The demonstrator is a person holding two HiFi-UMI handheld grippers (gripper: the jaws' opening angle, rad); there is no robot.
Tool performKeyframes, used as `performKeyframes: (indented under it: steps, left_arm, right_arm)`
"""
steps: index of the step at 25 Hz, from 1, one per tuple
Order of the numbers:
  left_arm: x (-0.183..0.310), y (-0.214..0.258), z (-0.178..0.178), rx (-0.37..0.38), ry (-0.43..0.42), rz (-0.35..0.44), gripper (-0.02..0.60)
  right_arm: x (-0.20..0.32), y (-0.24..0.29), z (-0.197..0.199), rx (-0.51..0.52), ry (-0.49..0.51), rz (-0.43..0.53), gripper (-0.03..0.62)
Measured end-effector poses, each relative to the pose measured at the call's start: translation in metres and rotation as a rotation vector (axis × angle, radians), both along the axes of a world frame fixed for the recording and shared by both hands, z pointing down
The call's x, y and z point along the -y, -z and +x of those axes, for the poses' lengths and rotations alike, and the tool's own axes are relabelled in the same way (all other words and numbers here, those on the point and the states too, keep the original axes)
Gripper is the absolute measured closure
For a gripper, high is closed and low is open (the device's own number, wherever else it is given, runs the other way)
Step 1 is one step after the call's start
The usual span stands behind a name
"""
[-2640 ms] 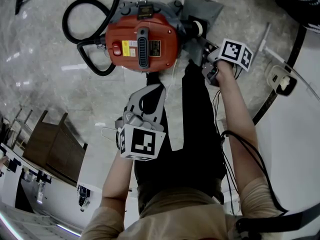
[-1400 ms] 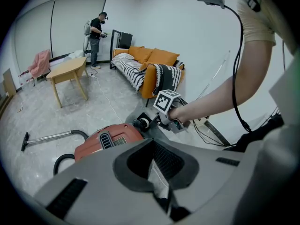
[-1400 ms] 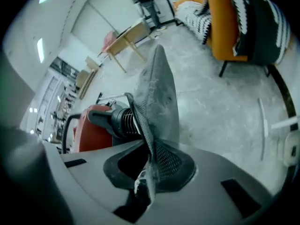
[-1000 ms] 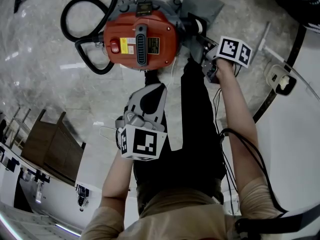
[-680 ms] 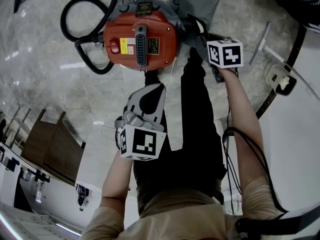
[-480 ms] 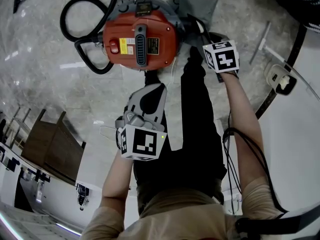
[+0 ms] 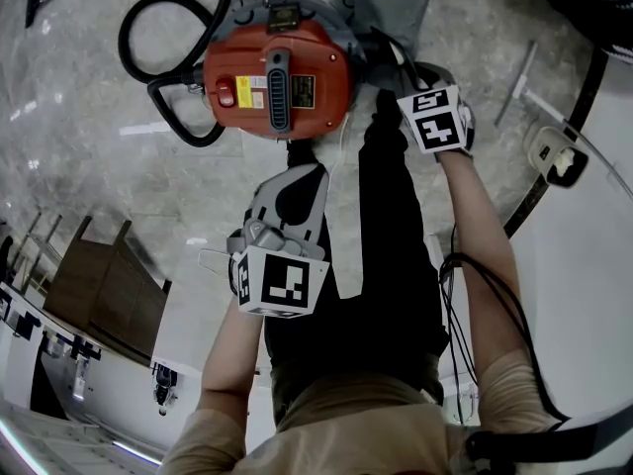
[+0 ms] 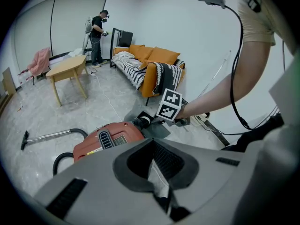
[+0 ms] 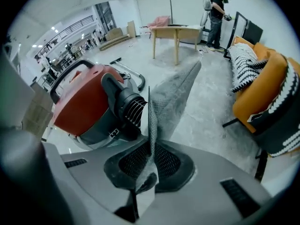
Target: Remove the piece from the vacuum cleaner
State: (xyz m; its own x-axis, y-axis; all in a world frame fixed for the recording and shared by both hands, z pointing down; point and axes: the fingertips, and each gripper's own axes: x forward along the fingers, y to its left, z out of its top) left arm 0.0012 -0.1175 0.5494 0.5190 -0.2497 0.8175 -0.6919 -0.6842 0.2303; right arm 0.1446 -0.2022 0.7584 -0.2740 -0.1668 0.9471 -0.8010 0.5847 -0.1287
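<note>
The red vacuum cleaner [image 7: 277, 77] stands on the marble floor, and a grey fabric piece [image 7: 392, 6] hangs off its right side by the black outlet [image 9: 125, 108]. My right gripper [image 7: 401, 72] reaches in beside that outlet. In the right gripper view its jaws [image 9: 149, 142] are shut on the lower edge of the grey fabric piece [image 9: 174, 95], which runs up and away from the pads. My left gripper [image 7: 318, 171] hangs back above the person's legs with its jaws [image 8: 152, 144] shut and holding nothing. It faces the vacuum cleaner [image 8: 110, 137].
A black hose [image 7: 163, 62] loops left of the vacuum, and its wand [image 8: 49, 136] lies on the floor. An orange sofa [image 9: 262, 78], a wooden table [image 9: 174, 32] and a standing person [image 9: 216, 13] are behind. A power strip [image 7: 554, 161] and cables lie at right.
My right gripper has rolled and shifted left, closer to the vacuum's outlet, and the grey fabric piece has drawn narrower. The left gripper has stayed still.
</note>
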Motion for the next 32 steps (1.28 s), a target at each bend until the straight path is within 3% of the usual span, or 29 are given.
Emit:
performKeyframes:
  steps: [3,5,10,14,25,28,30,32]
  left_arm:
    - [-0.0005,0.0,0.0001,0.001,0.0,-0.001,0.581]
    - [-0.001,0.0006,0.0008,0.0,-0.001,-0.001,0.581]
    - [-0.0007,0.0008,0.0016,0.003,0.0,0.0,0.581]
    - [0.0003,0.0024,0.0049,-0.001,-0.001,0.004,0.582]
    - [-0.0012,0.0003,0.0073,0.0,-0.004,0.001,0.583]
    - [-0.0027,-0.0014,0.0079,0.001,-0.005,-0.003,0.582]
    - [-0.0041,-0.0029,0.0086,-0.001,-0.006,-0.006,0.582]
    - [-0.0043,-0.0035,0.0092,-0.003,-0.005,-0.007,0.583]
  right_arm:
    - [0.0004,0.0003,0.0006,-0.02,0.035,0.027,0.562]
    - [0.0005,0.0004,0.0013,0.007,-0.015,0.013,0.56]
    - [0.0024,0.0004,-0.0006,0.248,-0.475,-0.169,0.56]
    - [-0.0007,-0.0002,-0.002,0.398,-0.731,-0.293,0.559]
    - [-0.0022,-0.0018,-0.0029,0.594,-1.005,-0.435,0.554]
    - [-0.0011,-0.0023,-0.0024,0.578,-0.971,-0.414,0.554]
    - [-0.0001,-0.0032,-0.0011,0.469,-0.806,-0.344,0.554]
    - [0.0008,-0.0034,0.0006,0.318,-0.576,-0.252,0.556]
